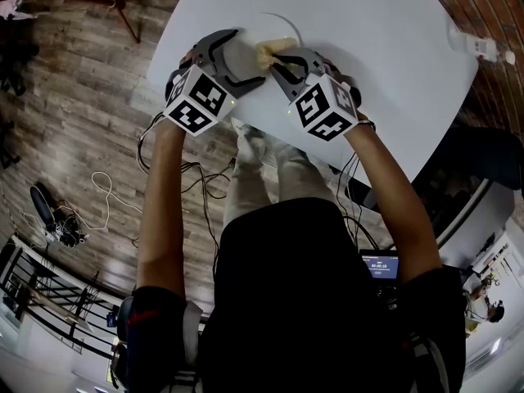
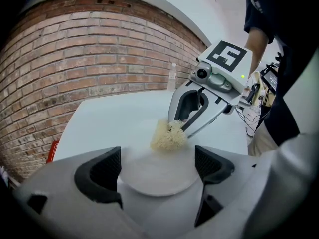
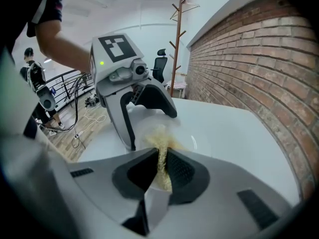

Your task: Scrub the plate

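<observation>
A white plate (image 2: 149, 180) lies on the white table (image 1: 377, 64) near its front edge. My left gripper (image 2: 157, 168) spans the plate, and its pads touch the rim on both sides. A yellowish fibrous scrubber (image 2: 168, 136) rests on the plate's far part. My right gripper (image 3: 160, 166) is shut on the scrubber (image 3: 162, 151) and comes in from the right (image 2: 175, 126). In the head view both grippers meet over the plate (image 1: 285, 21), left (image 1: 244, 53) and right (image 1: 277, 57), with the scrubber (image 1: 266, 53) between them. The plate (image 3: 188, 133) is mostly hidden under them.
A small clear bottle (image 1: 479, 46) lies at the table's far right, near a brick wall (image 2: 75, 68). A wooden coat stand (image 3: 177, 39) and an office chair (image 3: 160, 66) stand beyond the table. Cables (image 1: 102, 191) trail on the wooden floor to the left.
</observation>
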`<state>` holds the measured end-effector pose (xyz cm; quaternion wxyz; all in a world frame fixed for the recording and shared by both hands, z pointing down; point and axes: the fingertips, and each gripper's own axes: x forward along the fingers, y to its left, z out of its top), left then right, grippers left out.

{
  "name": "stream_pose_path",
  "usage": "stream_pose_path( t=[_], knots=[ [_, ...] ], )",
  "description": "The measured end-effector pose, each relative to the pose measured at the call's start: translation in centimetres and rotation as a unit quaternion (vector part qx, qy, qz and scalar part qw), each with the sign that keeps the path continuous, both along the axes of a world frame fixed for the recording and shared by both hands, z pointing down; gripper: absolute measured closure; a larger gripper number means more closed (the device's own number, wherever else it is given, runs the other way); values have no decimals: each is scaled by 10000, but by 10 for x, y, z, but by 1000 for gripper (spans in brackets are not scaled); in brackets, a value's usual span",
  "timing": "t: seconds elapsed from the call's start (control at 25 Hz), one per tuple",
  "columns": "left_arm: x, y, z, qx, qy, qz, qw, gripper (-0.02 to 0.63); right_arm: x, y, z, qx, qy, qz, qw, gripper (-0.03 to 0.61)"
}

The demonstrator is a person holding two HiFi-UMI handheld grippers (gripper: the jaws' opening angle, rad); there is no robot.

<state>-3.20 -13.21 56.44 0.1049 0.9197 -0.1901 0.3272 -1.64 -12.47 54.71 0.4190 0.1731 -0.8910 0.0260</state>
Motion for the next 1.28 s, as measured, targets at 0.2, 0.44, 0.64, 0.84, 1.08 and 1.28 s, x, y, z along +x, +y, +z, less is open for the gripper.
stream_pose_path(
  t=[0.2, 0.44, 0.64, 0.84, 1.08, 1.28],
  knots=[
    [0, 0, -1, 4, -8, 19, 10000, 172, 0, 6, -1, -46, -25, 23, 10000, 525],
    [1, -1, 0, 8, -11, 33, 10000, 172, 2, 12, -2, -134, -89, 92, 9998, 525],
    [0, 0, -1, 2, -14, 37, 10000, 172, 1, 14, -2, -140, -91, 77, 9998, 525],
    [2, 0, 0, 3, -13, 28, 10000, 172, 1, 10, 0, -95, -57, 29, 9999, 525],
    [2, -1, -3, 27, 3, 34, 10000, 172, -6, -1, 0, -38, -16, 26, 10000, 525],
    [1, -1, -4, 46, 32, 17, 10000, 172, -11, -9, -1, -24, 4, 30, 10000, 525]
  ],
)
